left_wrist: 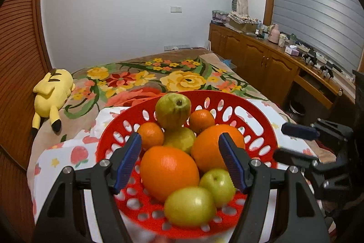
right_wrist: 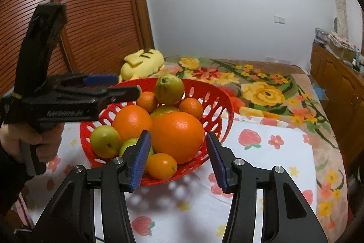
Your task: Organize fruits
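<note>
A red perforated basket [left_wrist: 227,96] [right_wrist: 159,181] stands on a strawberry-print cloth [right_wrist: 261,152] on the bed. It holds two large oranges [left_wrist: 168,172] [right_wrist: 177,136], small tangerines [left_wrist: 201,120], green pears [left_wrist: 173,111], green apples [left_wrist: 190,206] and a small oval kumquat [right_wrist: 161,165] at its near rim. My left gripper [left_wrist: 179,140] [right_wrist: 127,84] hovers open above the fruit from the basket's left side, gripping nothing. My right gripper [right_wrist: 177,137] [left_wrist: 279,141] stands open just in front of the basket, its blue pads either side of the big orange without touching it.
A yellow plush toy [left_wrist: 52,92] lies at the far left of the floral blanket [left_wrist: 182,79]. A wooden louvred door [right_wrist: 91,15] is behind it. A wooden cabinet [left_wrist: 261,56] with clutter runs along the right wall. A hand [right_wrist: 20,138] grips the left tool.
</note>
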Tool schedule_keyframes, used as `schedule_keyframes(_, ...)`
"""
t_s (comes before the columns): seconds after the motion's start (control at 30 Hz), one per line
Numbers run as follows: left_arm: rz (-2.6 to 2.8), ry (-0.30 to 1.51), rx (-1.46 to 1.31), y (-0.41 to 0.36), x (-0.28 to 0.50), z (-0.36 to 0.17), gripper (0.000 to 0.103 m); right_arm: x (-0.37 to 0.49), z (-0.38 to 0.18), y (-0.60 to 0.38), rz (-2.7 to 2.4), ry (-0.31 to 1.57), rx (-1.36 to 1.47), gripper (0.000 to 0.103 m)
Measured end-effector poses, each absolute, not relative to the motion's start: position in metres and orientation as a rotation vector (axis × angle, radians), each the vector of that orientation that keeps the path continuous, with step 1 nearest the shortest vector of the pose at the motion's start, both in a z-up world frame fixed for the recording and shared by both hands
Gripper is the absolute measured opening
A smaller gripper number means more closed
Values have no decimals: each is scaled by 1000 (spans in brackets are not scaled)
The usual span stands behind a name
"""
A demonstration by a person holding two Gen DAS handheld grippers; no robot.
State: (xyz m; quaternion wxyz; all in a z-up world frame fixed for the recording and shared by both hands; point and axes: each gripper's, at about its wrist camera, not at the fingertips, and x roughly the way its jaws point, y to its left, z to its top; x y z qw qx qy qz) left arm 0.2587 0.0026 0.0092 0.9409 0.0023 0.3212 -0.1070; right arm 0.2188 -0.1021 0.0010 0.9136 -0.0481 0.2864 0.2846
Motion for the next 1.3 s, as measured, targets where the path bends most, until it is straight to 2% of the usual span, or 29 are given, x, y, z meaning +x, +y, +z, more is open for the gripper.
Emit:
schedule_keyframes(0.3,-183,571,25,5,200,24,77,183,10,-106,512,530,-86,65)
schedule_keyframes(0.53,-147,485,40,5,156,38,91,155,23,-107,481,473,-79,73)
schedule_keyframes(0.73,-87,448,30,7,128,48,92,137,34,-108,462,422,-71,80)
schedule_keyframes(1.3,-37,401,23,8,71,54,93,98,48,-107,427,360,-67,81)
